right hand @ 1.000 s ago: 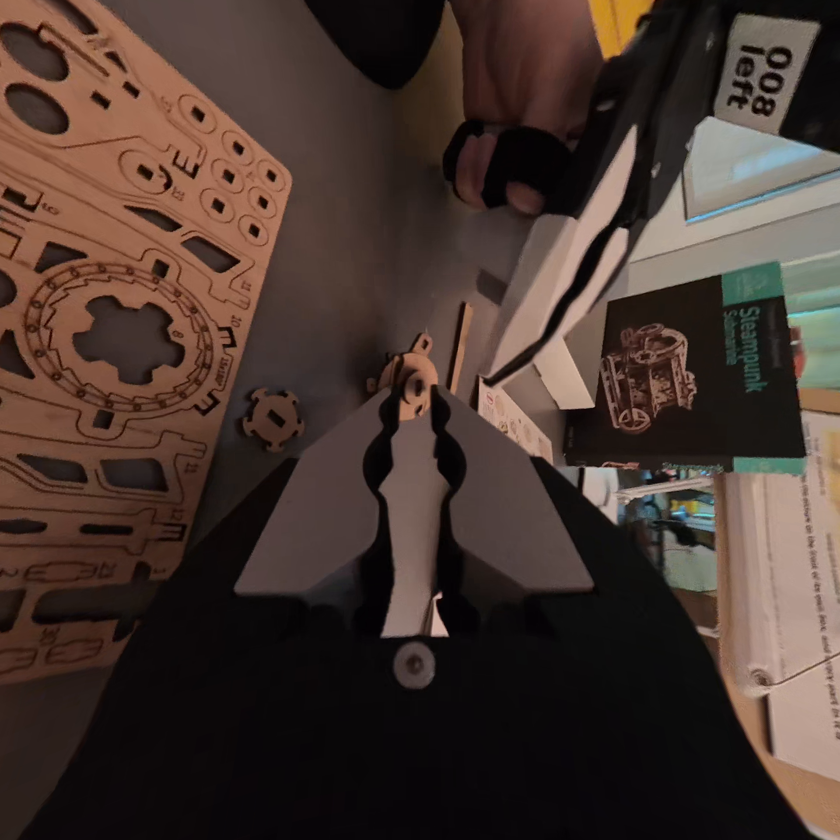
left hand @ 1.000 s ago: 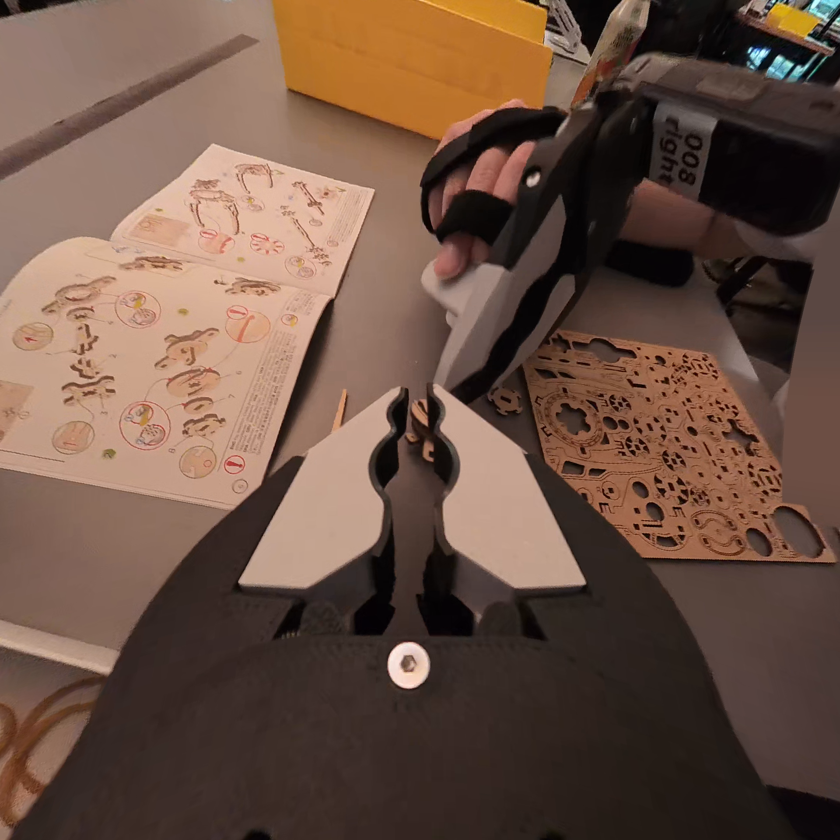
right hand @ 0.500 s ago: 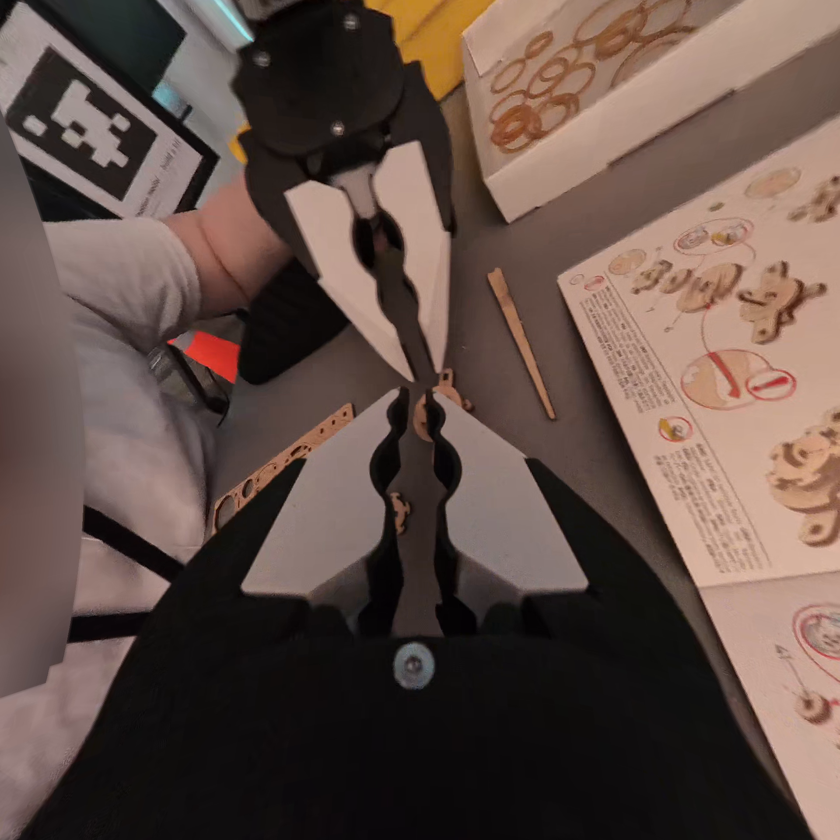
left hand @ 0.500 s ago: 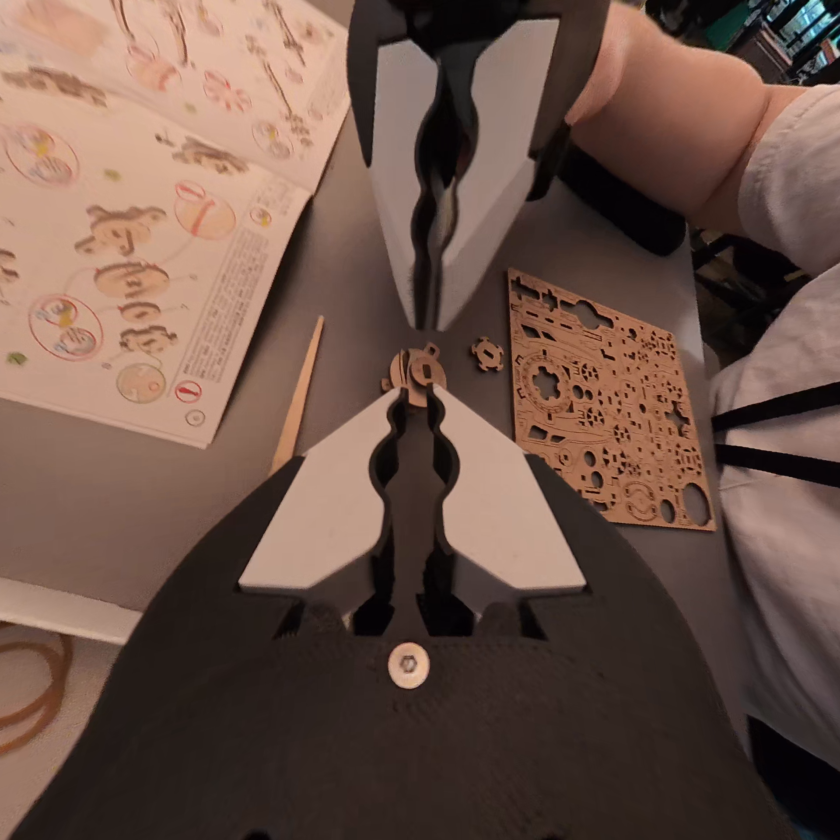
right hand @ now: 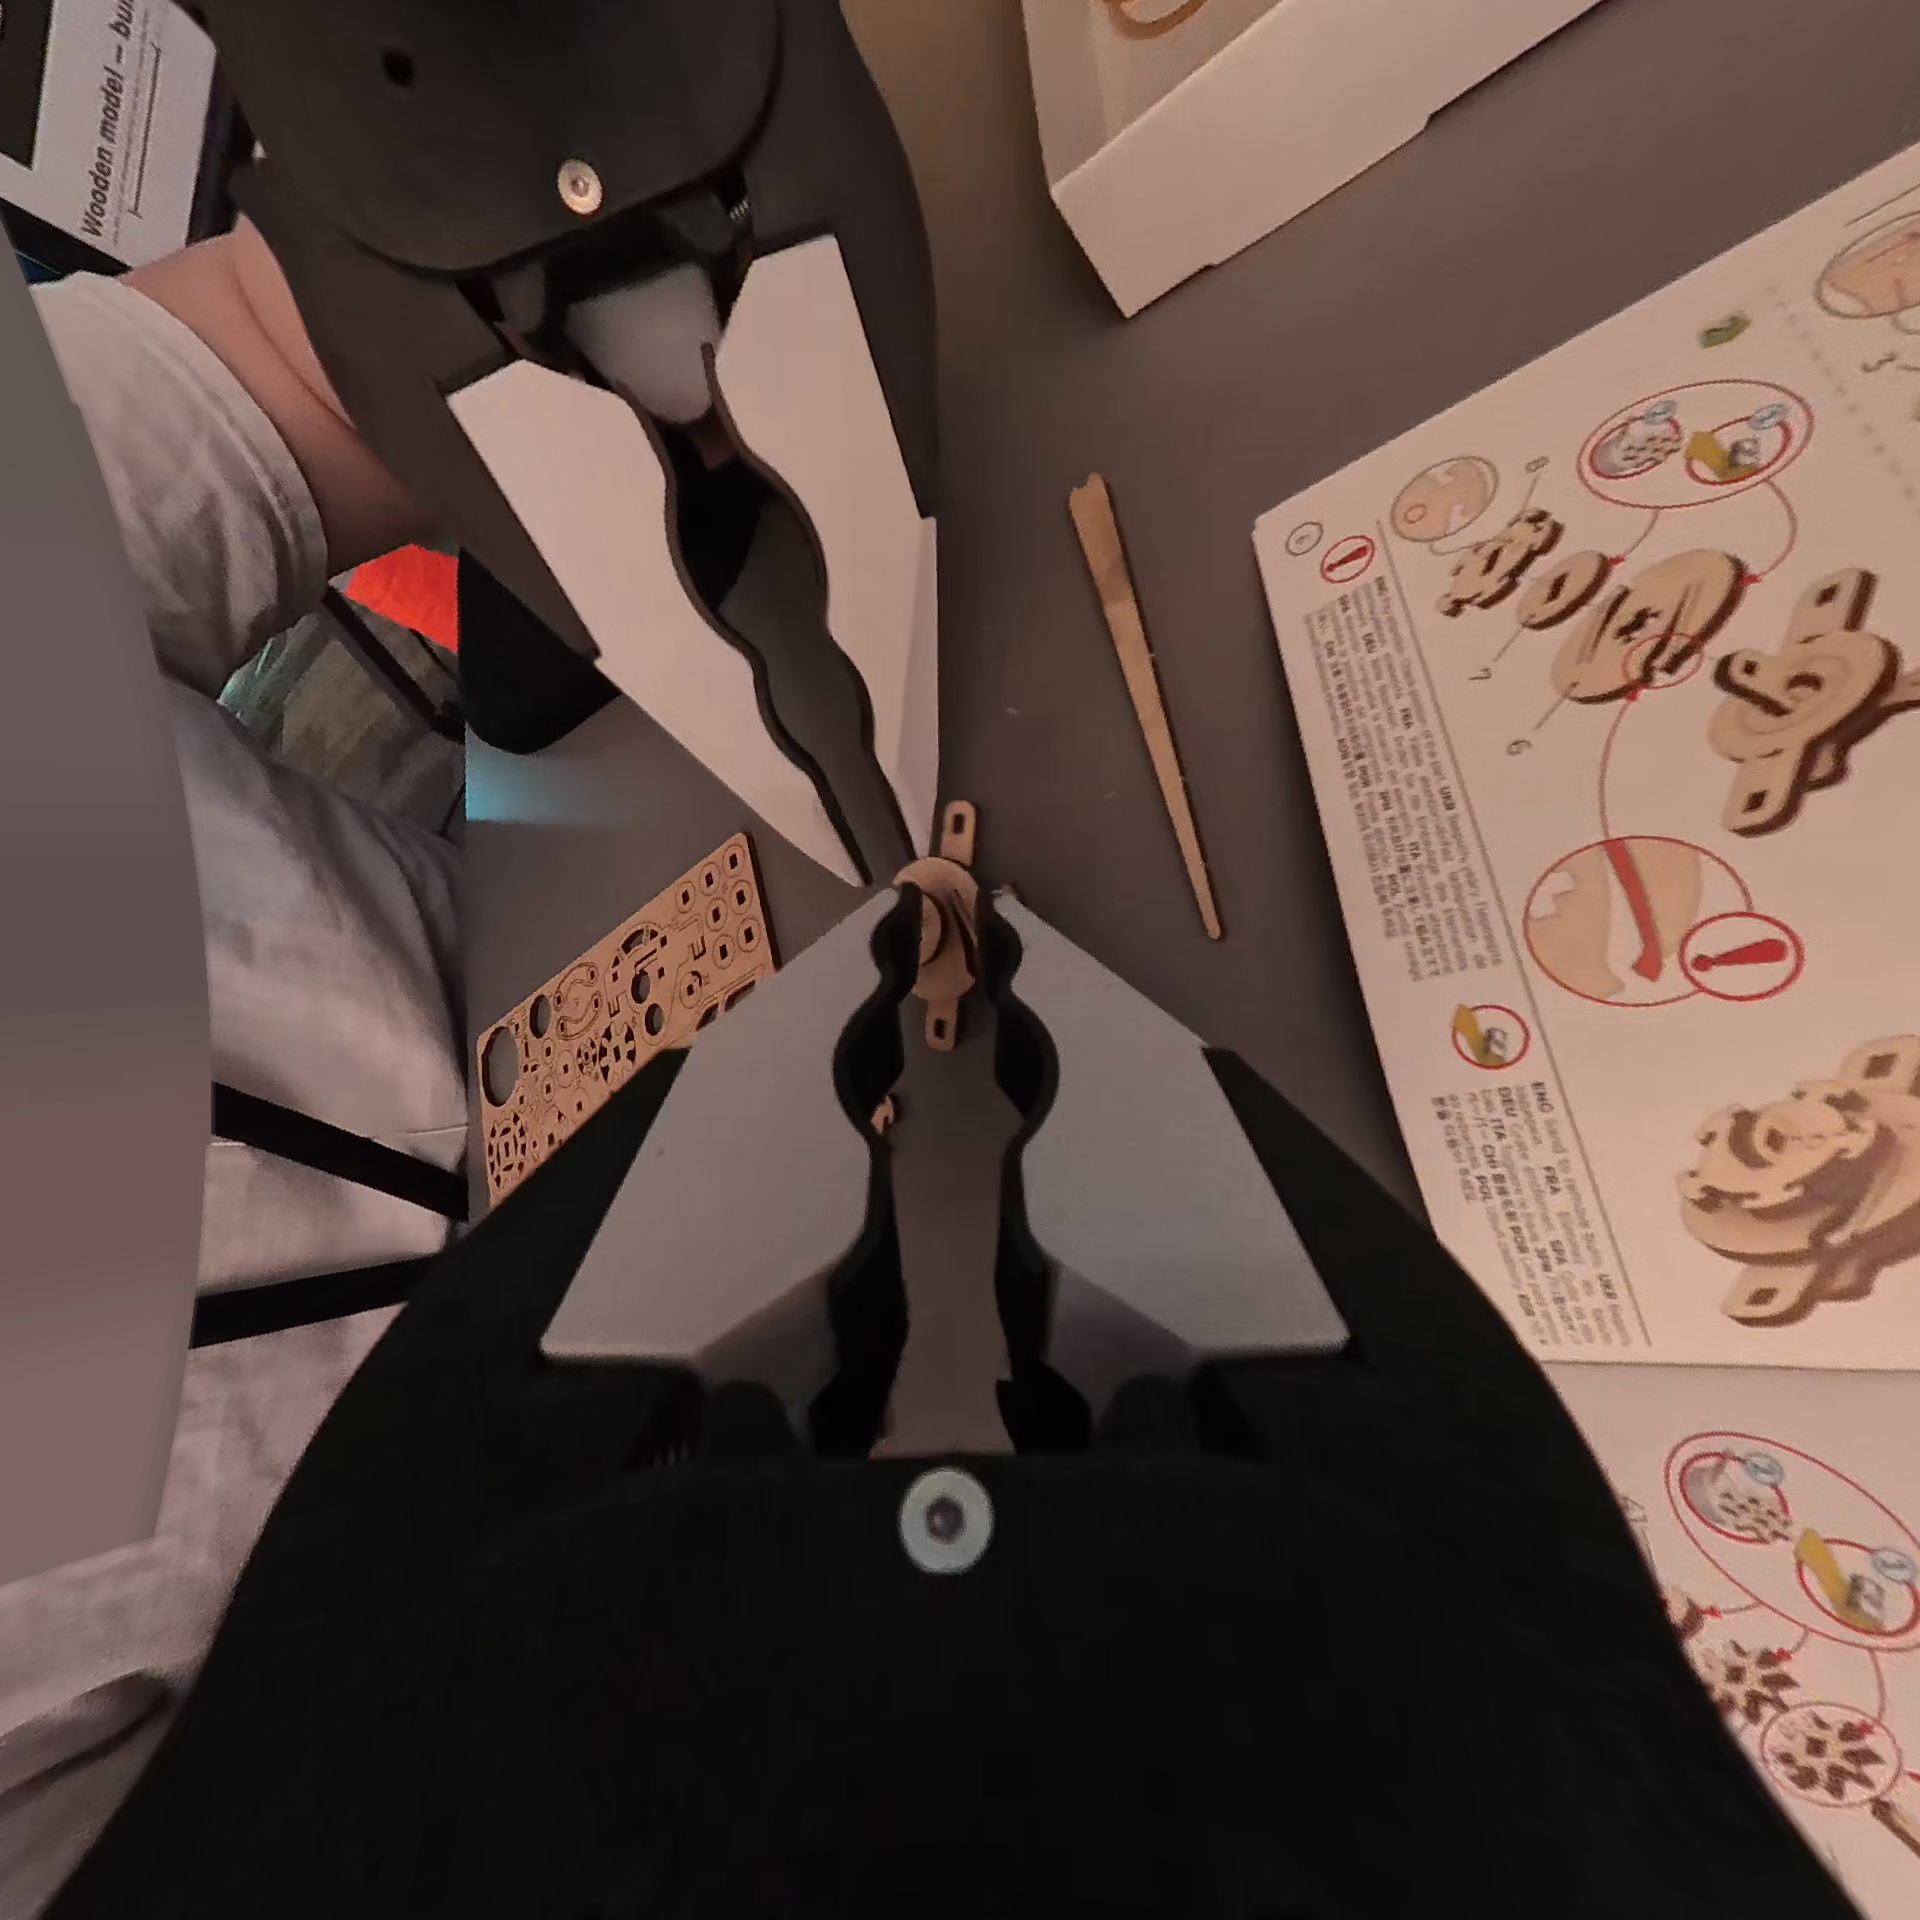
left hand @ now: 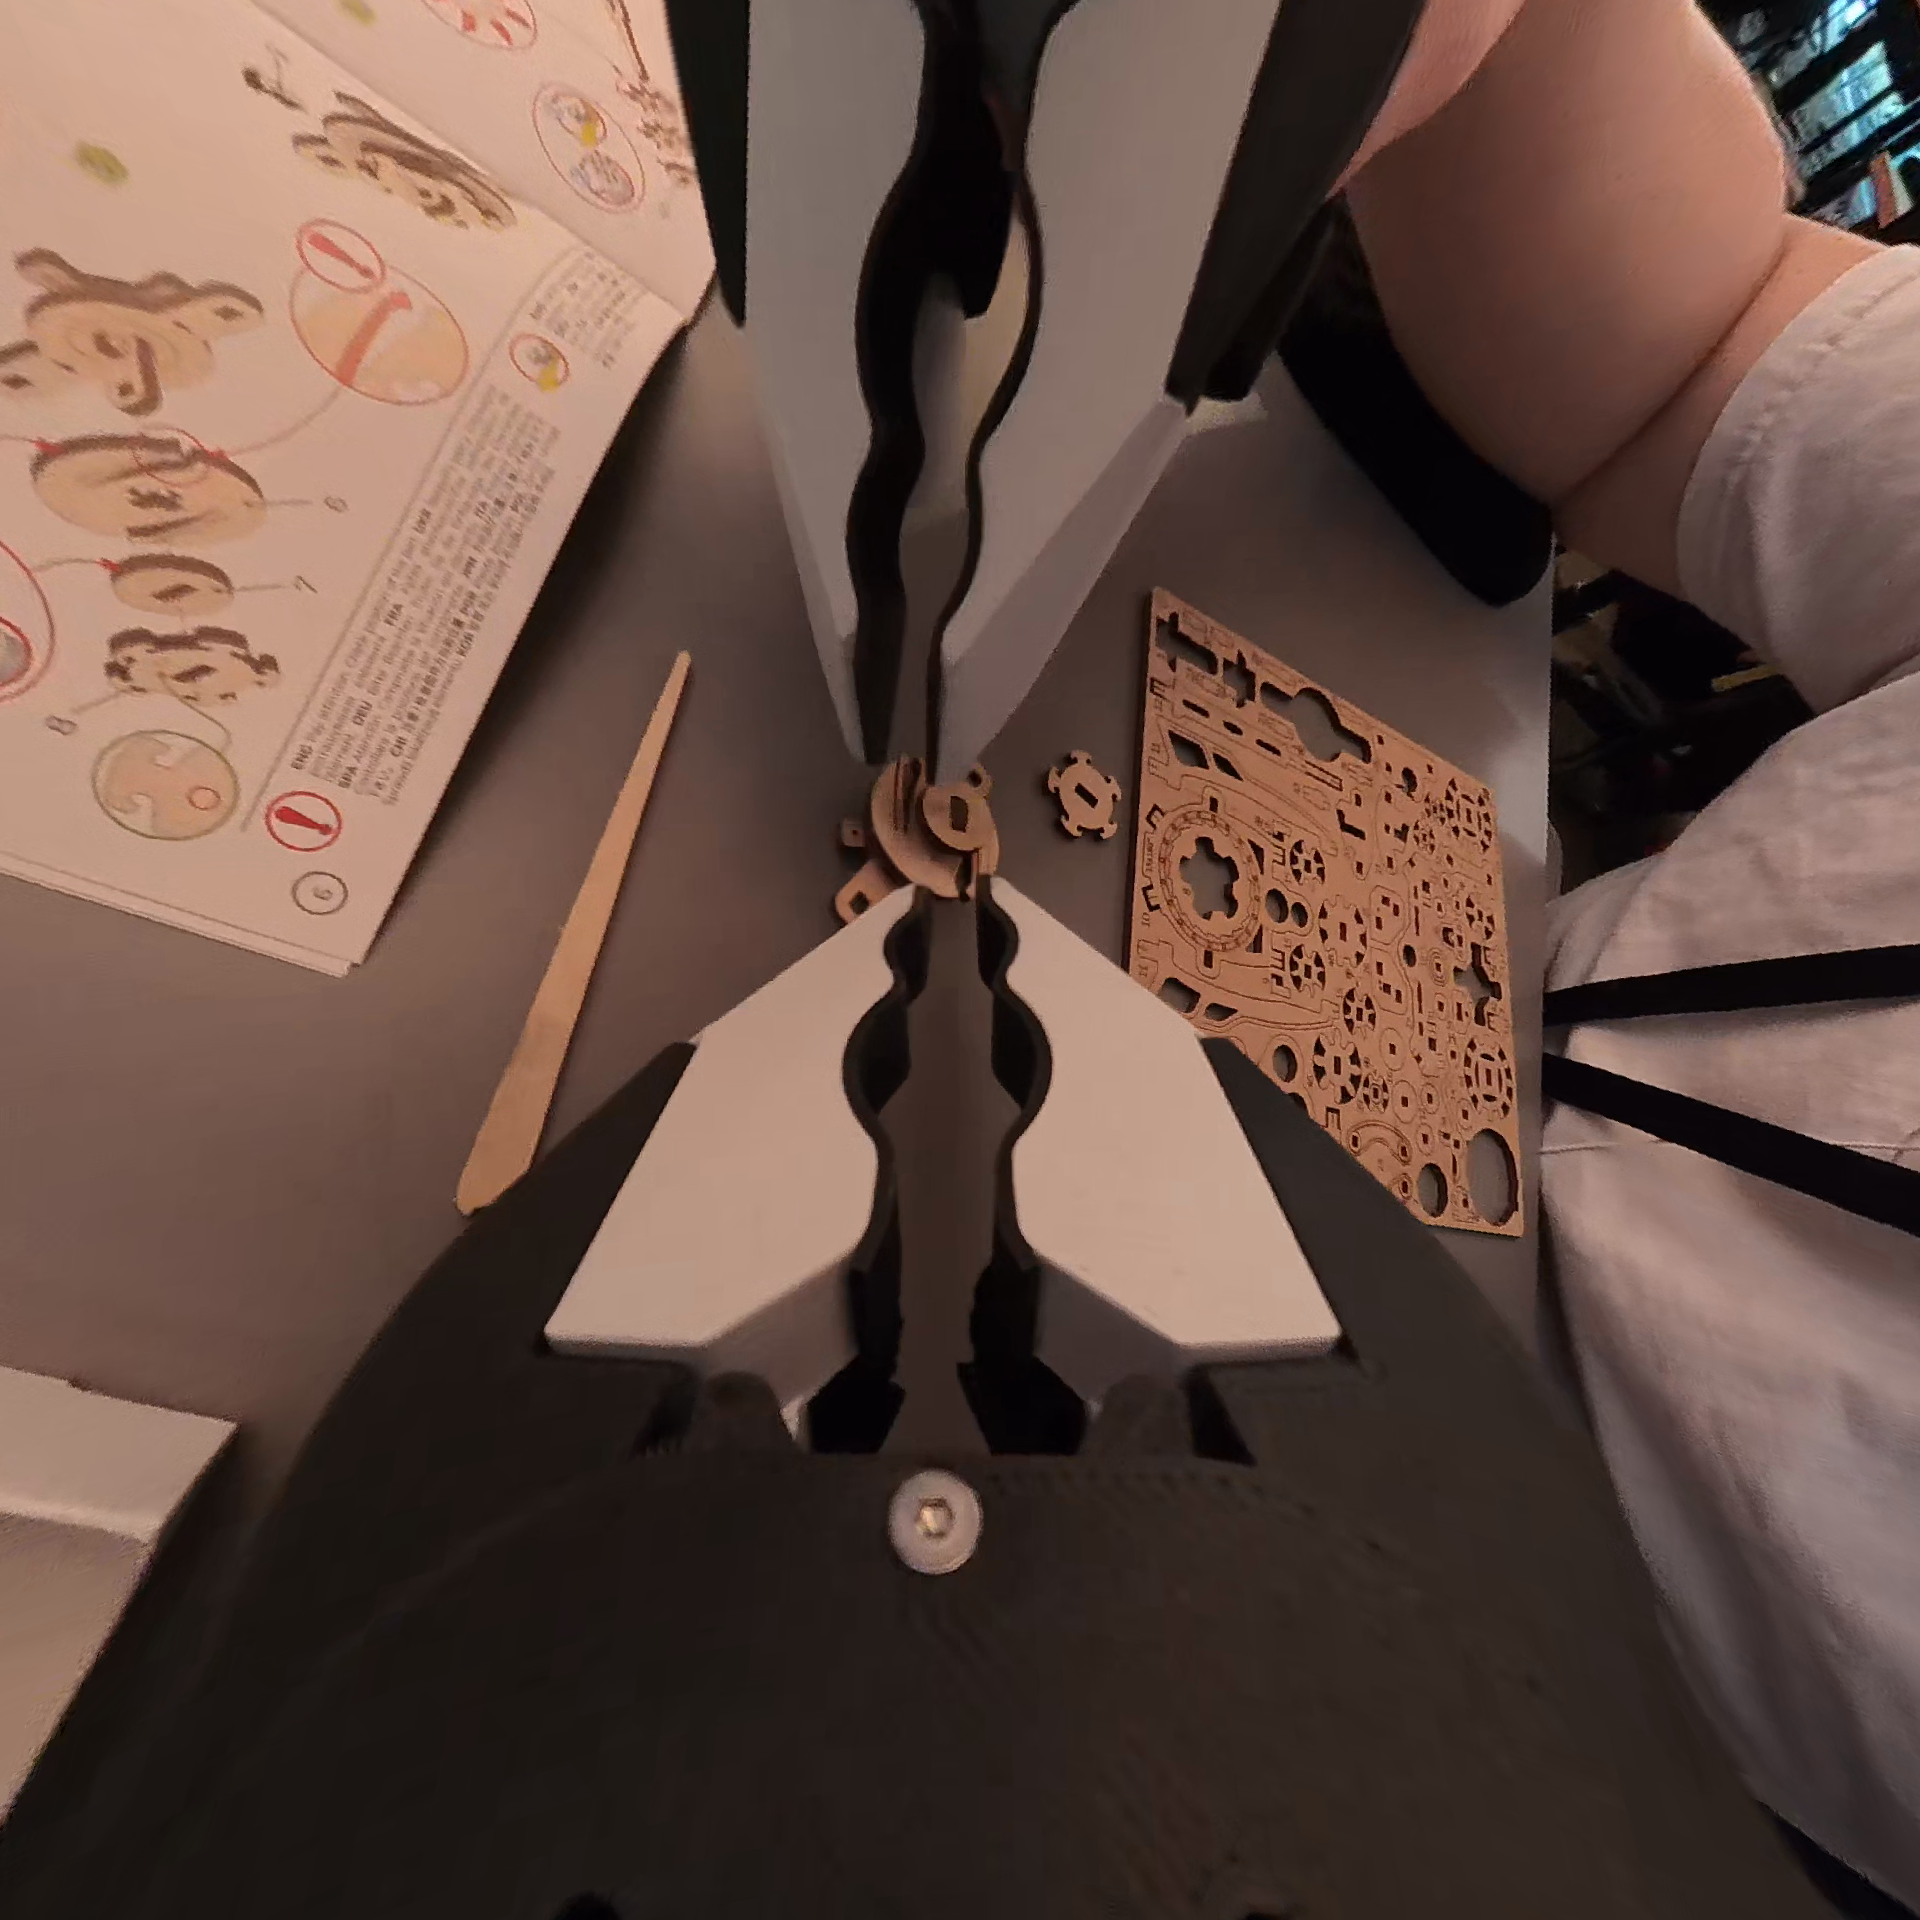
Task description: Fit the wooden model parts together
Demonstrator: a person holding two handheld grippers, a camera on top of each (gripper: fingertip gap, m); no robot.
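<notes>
The small wooden assembly (left hand: 925, 831) hung above the counter (left hand: 260, 1091), caught between two sets of fingers that met tip to tip. The left gripper (left hand: 943, 896) had its fingers closed on the assembly's near edge; the right gripper (right hand: 940, 904) pinched a disc on the opposite side. In the right wrist view a tab stuck out past those fingers and another pointed back between them.

It looked like thin laser-cut plywood: very light, stiff across the face, but likely brittle at the tabs and slots. I judged the flat disc faces the safest hold, with the tabs left free, and any pressing kept straight along the slot.

To the right of the left fingers lay a loose gear-shaped piece (left hand: 1083, 794) and the cut-out sheet (left hand: 1351, 914); to their left a tapered wooden stick (left hand: 582, 935) and the open instruction booklet (left hand: 260, 468). The booklet carried printed text and red warning marks, and the sheet bore small engraved marks.
</notes>
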